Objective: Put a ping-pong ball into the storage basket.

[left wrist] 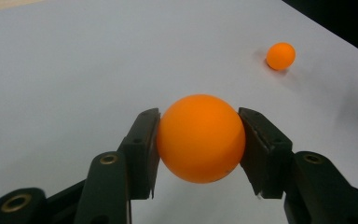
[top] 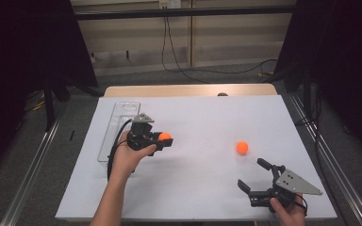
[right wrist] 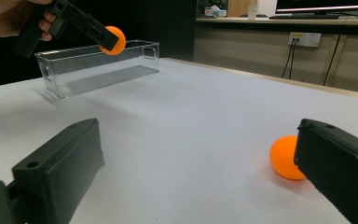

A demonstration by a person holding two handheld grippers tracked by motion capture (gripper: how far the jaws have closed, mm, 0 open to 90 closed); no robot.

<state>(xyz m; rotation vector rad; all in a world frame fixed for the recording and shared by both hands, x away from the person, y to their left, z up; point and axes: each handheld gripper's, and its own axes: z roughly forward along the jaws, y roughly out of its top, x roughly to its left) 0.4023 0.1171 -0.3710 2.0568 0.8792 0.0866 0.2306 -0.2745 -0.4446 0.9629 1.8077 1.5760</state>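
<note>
Held ball: the orange ball [left wrist: 200, 138] sits squarely between the two black jaws of the left gripper [top: 161, 139], gripped at its widest part, a hold that keeps a round, smooth thing from squirting out.
Where it is: in the high view it hangs over the white sheet, just to the 3 o'clock side of the clear bin [top: 118, 129] and left of the table's middle; the right gripper view shows it raised off the sheet at about the height of the bin's rim.
Left gripper state: clenched on the ball, both pads pressing its sides, the ball bulging out in front of them.
Why held so: lifted clear of the sheet, it can pass over the bin wall; my guess is that the bin is where it goes.
Clear bin: long, see-through, apparently empty, lying along the sheet's 9 o'clock edge within easy reach of the left hand [top: 131, 157].
Second ball: another orange ball [top: 242, 148] rests loose on the sheet right of centre, at about 11 o'clock from the right gripper [top: 257, 175].
Right gripper state: released, jaws spread wide with nothing between them; it sits near the table's 5 o'clock corner, facing that ball, probably ready to take it.
Table: the white sheet [top: 202, 117] covers nearly the whole top.
</note>
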